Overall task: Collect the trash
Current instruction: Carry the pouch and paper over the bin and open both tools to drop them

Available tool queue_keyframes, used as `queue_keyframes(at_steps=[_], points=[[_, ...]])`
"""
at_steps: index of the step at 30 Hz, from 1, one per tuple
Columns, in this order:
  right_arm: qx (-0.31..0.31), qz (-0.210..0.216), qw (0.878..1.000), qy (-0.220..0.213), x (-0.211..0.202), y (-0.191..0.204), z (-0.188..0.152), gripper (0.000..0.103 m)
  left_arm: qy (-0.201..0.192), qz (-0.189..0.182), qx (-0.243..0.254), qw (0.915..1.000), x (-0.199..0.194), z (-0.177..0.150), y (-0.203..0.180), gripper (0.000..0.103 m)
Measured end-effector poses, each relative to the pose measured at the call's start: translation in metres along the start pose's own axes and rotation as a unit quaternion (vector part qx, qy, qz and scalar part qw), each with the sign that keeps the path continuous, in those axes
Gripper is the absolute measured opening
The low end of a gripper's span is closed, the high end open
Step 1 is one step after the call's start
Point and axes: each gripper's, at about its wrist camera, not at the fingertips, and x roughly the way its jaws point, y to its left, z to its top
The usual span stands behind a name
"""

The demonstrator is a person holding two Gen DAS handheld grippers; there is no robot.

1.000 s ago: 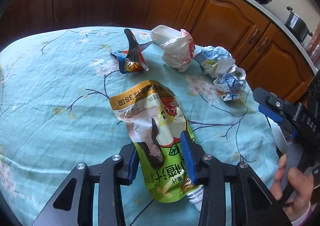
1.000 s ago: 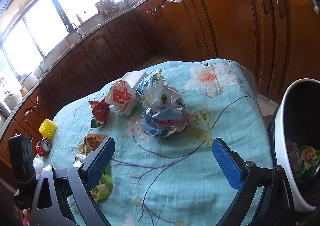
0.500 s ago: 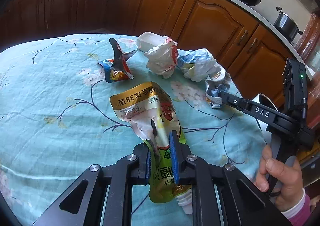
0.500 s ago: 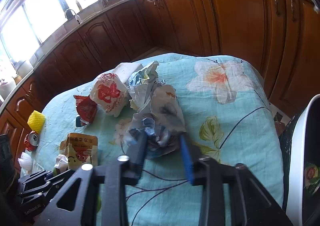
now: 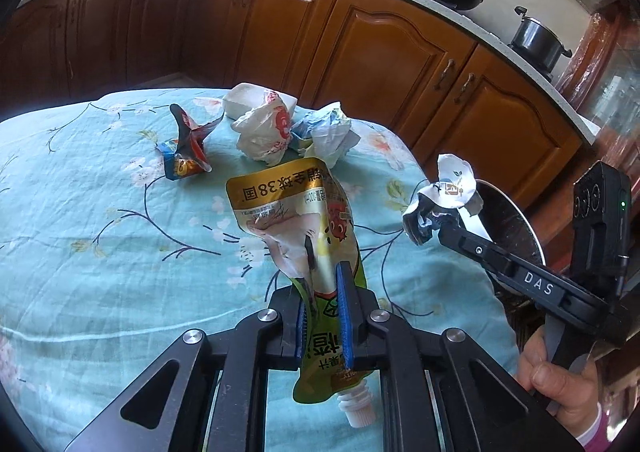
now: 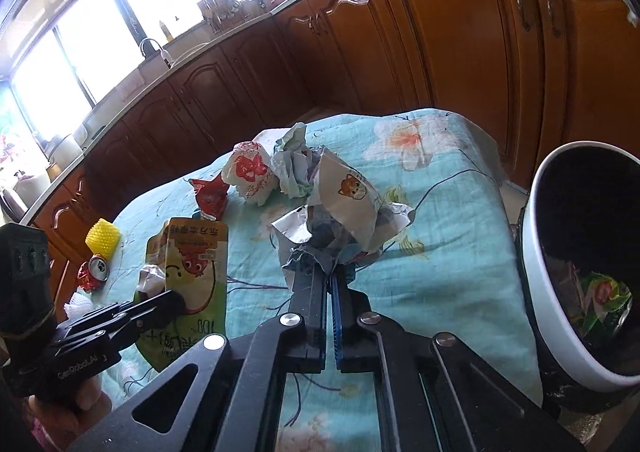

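The juice pouch (image 5: 298, 236), printed "38国" on its gold band and "100%" lower down, hangs above the table (image 5: 100, 252), pinched in the left gripper (image 5: 324, 316) jaws. The right gripper (image 6: 329, 284), marked "DAS", has its jaws clamped on a crumpled wrapper (image 6: 344, 212) with a cartoon cat, beside the white bin (image 6: 536, 252).
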Motion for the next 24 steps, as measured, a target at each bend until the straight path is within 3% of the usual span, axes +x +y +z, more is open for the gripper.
queue_keyframes(at_steps=[24], points=[[0.062, -0.075, 0.993, -0.067, -0.105, -0.080, -0.026, 0.002, 0.007, -0.074, 0.093, 0.9930, 0.013, 0.012, -0.102, 0.011]])
